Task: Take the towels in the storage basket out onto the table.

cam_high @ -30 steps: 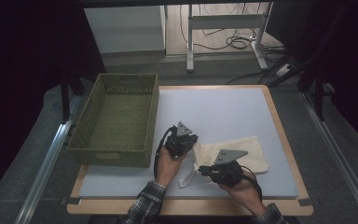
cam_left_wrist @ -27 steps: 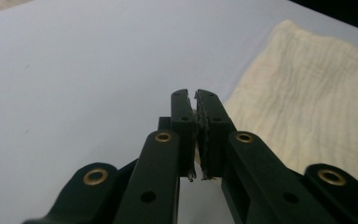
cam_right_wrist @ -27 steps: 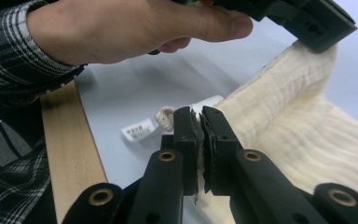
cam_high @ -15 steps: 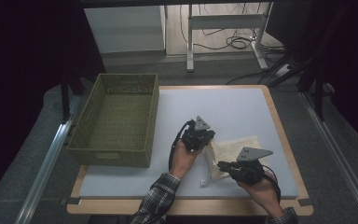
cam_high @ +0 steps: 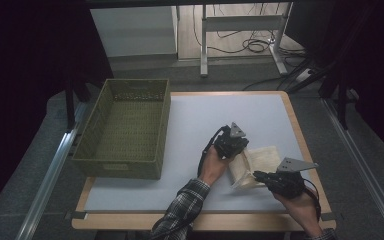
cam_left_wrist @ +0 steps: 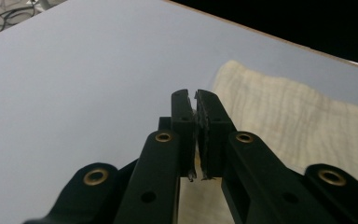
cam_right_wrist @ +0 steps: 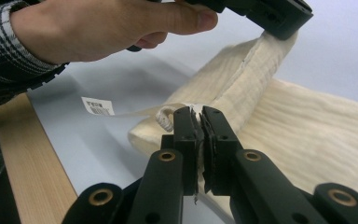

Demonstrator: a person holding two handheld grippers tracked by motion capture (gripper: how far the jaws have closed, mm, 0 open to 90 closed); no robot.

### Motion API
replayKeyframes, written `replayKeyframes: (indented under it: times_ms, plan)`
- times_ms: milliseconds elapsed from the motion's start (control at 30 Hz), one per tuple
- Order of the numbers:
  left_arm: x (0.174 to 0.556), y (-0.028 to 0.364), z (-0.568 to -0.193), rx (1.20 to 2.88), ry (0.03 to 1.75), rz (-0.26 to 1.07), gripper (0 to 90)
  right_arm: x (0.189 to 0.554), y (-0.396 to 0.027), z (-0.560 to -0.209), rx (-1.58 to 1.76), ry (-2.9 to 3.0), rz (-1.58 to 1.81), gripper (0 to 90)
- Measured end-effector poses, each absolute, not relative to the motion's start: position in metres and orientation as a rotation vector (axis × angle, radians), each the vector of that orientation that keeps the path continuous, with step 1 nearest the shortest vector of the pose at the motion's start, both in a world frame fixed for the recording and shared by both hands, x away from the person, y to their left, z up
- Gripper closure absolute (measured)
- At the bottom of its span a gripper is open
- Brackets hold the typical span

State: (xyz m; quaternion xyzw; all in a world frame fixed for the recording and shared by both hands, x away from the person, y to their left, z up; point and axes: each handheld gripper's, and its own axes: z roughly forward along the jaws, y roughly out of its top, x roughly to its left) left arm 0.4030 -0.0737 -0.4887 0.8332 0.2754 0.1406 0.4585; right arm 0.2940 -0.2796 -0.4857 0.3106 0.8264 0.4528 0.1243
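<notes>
- We see the cream cloth (cam_high: 260,162) on the pale grey table (cam_high: 190,125), at its near right part, well apart from the green basket (cam_high: 125,130) at the left.
- We hold the left gripper (cam_high: 236,150) clamped on one edge of the cloth; in the left gripper view its jaws stand pressed together with a thin strip of fabric between the pads, and the cloth (cam_left_wrist: 298,121) lies to their right.
- We hold the right gripper (cam_high: 260,177) clamped on the near edge of the cloth; in the right gripper view its jaws meet on the fabric (cam_right_wrist: 261,121) next to a small loop (cam_right_wrist: 165,116).
- In the right gripper view the cloth rises in a folded band to the left gripper (cam_right_wrist: 279,23), which the left hand (cam_right_wrist: 102,28) grips from above.
- A white label with a barcode (cam_right_wrist: 98,106) hangs from the cloth edge, over the table surface.
- The cloth is soft and finely ribbed, with a crinkled weave.
- The basket is rectangular, of woven mesh, with upright walls.
- The table top is smooth and matt, with a light wooden rim (cam_high: 300,130).
- Nothing lies between the cloth and the basket.
- A plaid sleeve (cam_high: 185,205) covers the left forearm.
- Beyond the table, cables (cam_high: 250,47) lie on the floor beside metal legs (cam_high: 205,40).
</notes>
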Motion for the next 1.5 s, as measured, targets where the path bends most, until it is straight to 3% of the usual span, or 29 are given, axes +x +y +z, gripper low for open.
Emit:
replayKeyframes:
  times_ms: [533, 1033, 1100, 1233, 1333, 1500]
  plan:
    - [0.419, -0.128, -0.487, 2.092, 0.593, 0.326, 86.1, 0.295, -0.329, -0.493, 1.052, 2.328, 1.292, 84.9]
    - [0.433, -0.158, -0.497, 2.151, 0.587, 0.313, 85.2, 0.302, -0.347, -0.504, 1.120, 2.295, 1.253, 84.5]
    - [0.435, -0.159, -0.500, 2.153, 0.606, 0.306, 81.5, 0.303, -0.348, -0.508, 1.140, 2.301, 1.242, 83.7]
    - [0.435, -0.158, -0.500, 2.131, 0.626, 0.319, 58.6, 0.303, -0.350, -0.510, 1.155, 2.293, 1.226, 74.1]
    - [0.433, -0.154, -0.495, 2.097, 0.633, 0.308, 48.7, 0.300, -0.353, -0.505, 1.153, 2.264, 1.204, 67.9]
    - [0.430, -0.142, -0.482, 2.061, 0.648, 0.316, 39.8, 0.297, -0.361, -0.491, 1.138, 2.217, 1.181, 62.5]
